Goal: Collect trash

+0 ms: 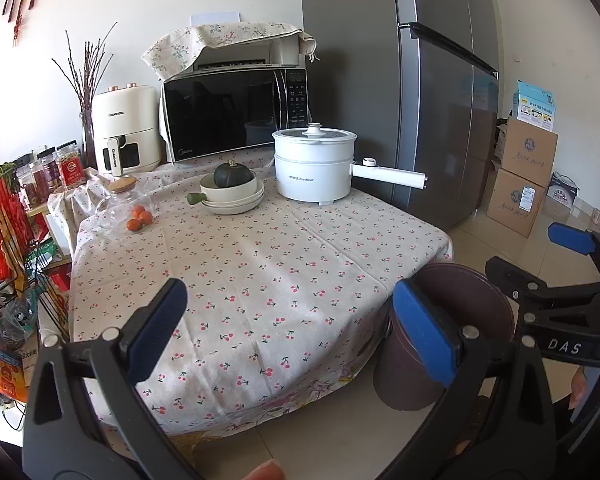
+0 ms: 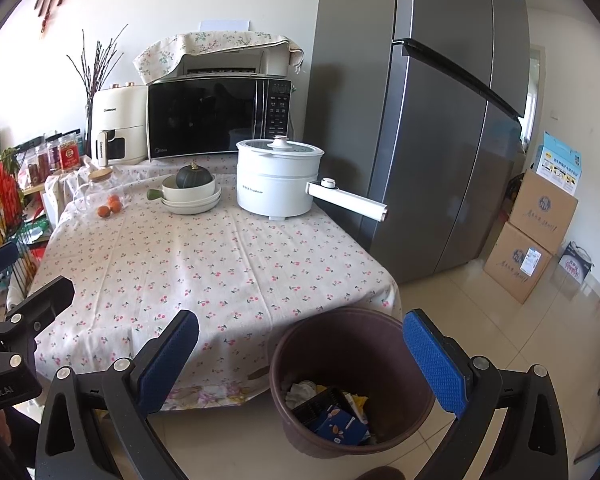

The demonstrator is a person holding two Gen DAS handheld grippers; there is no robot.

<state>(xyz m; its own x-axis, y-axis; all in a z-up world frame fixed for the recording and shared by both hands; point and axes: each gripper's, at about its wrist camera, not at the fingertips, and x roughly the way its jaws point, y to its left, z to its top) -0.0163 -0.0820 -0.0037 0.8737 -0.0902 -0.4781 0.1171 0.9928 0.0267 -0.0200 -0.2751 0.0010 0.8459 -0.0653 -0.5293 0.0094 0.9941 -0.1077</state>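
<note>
Both jaws stand spread apart, holding nothing. Left wrist view: the left gripper point(image 1: 296, 332) hovers over the cherry-print tablecloth point(image 1: 260, 280), beside the round brown plastic bin point(image 1: 480, 304) on the floor. Right wrist view: the right gripper point(image 2: 300, 364) hangs above that bin point(image 2: 340, 344), where crumpled wrappers and packets point(image 2: 332, 412) lie.

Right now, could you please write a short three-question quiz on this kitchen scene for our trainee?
1. True or false: the brown plastic waste bin on the floor already holds trash.
2. What lies in the top cream ceramic bowl: A a dark green squash, B an orange, C a jar?
3. Are the left gripper and the right gripper open or shut?

Key: 1 true; 2 A; 3 both open.
</note>
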